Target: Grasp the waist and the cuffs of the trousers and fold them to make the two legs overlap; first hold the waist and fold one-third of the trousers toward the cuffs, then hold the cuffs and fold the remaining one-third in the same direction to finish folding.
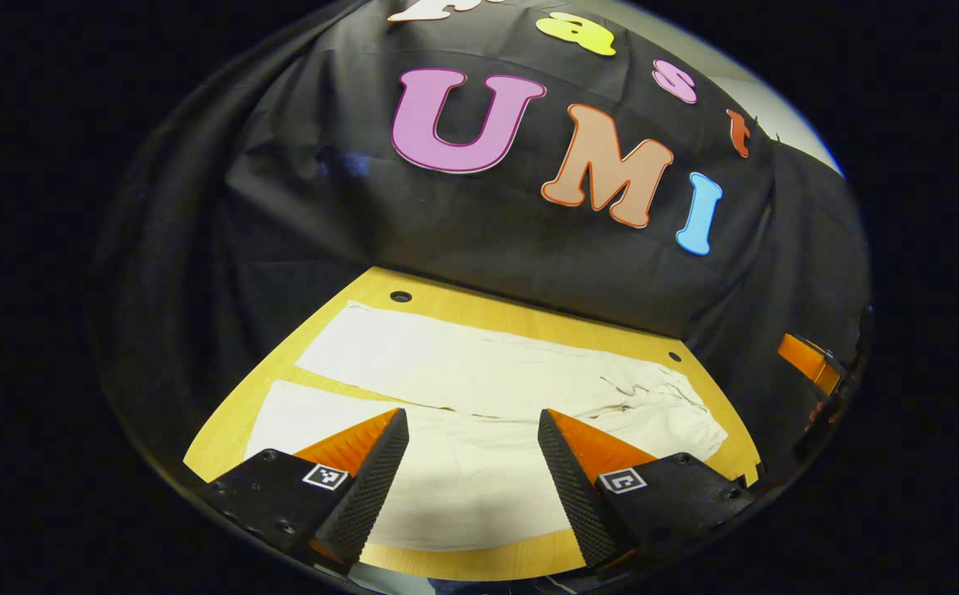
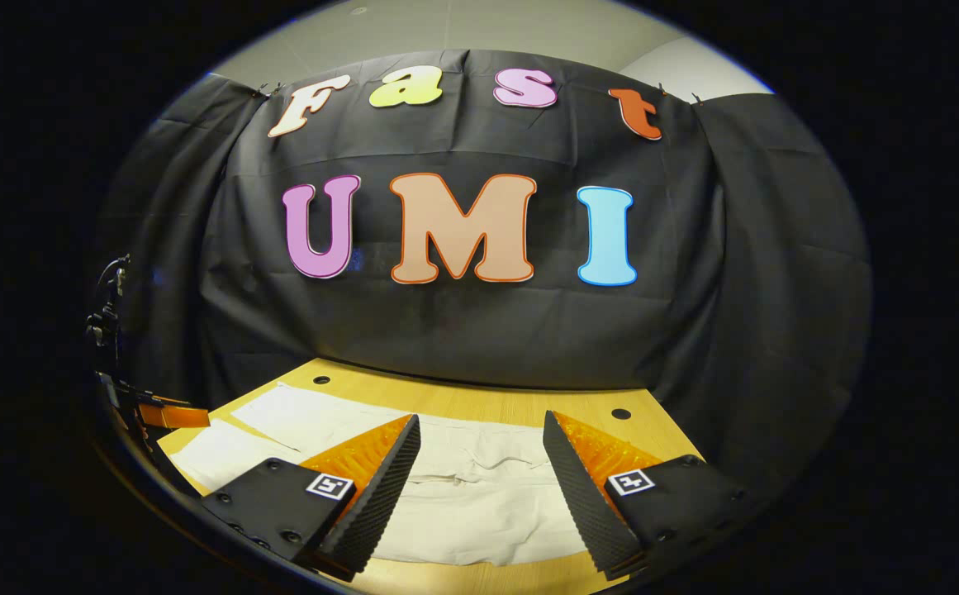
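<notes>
The cream trousers (image 1: 479,388) lie spread flat on the wooden table (image 1: 223,430), the two legs side by side with a strip of bare wood between them toward the cuffs, so by the look of it no fold has been made yet: the leg-over-leg fold and both one-third folds are all left to do. In the left gripper view the cuffs (image 1: 314,364) point to the left and the rumpled waist (image 1: 677,405) sits at the right, near the table's far corner. The left gripper (image 1: 472,450) hangs above the near leg with its jaws wide apart and nothing between them. The right gripper (image 2: 481,454) is likewise wide open and empty, poised over the wrinkled waist end (image 2: 479,471) without touching the cloth, as far as I can tell. Around the trousers there is little else: two small round holes (image 1: 401,296) in the tabletop near its far edge and the black cloth wall (image 2: 479,330) close behind. Nothing lies on the fabric or blocks either gripper's way down to it.
</notes>
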